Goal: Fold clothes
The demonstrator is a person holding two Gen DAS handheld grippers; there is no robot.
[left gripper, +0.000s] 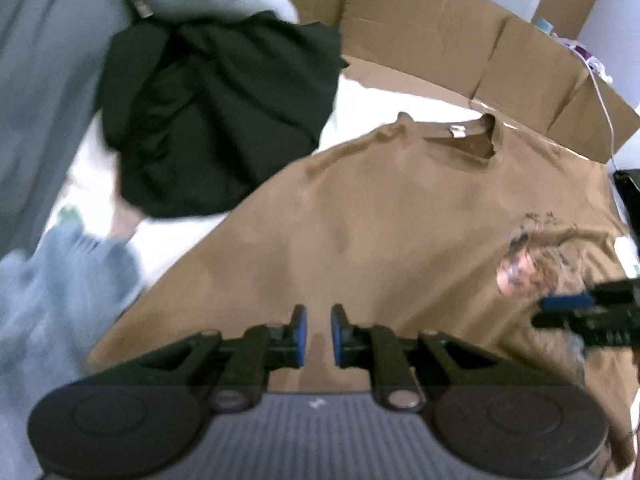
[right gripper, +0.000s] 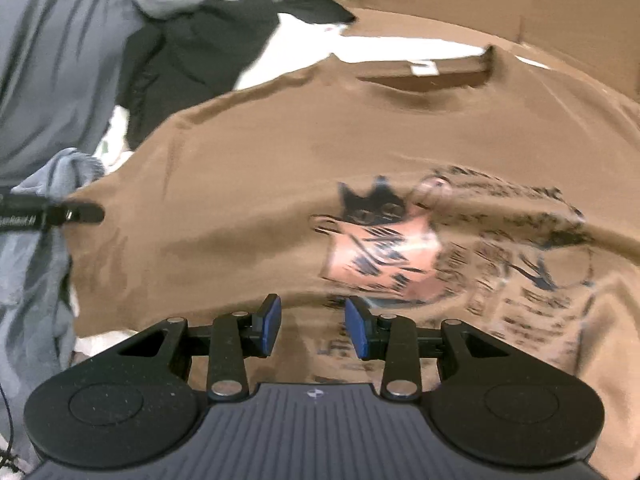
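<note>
A brown T-shirt (left gripper: 380,220) lies spread flat, collar (left gripper: 460,136) at the far side, its cat print (right gripper: 380,240) facing up. My left gripper (left gripper: 319,320) hovers over the shirt's plain left part; its blue pads stand a narrow gap apart with nothing between them. My right gripper (right gripper: 313,318) hangs over the lower edge of the print, jaws wider apart and empty. In the left wrist view the right gripper (left gripper: 564,306) shows at the right edge. In the right wrist view the left gripper (right gripper: 86,214) shows at the shirt's left edge.
A crumpled black garment (left gripper: 208,120) lies left of the shirt on the white surface (left gripper: 360,96). Grey-blue clothes (left gripper: 48,300) are heaped further left. Cardboard walls (left gripper: 420,20) close off the back. A white cable (left gripper: 600,96) hangs at the far right.
</note>
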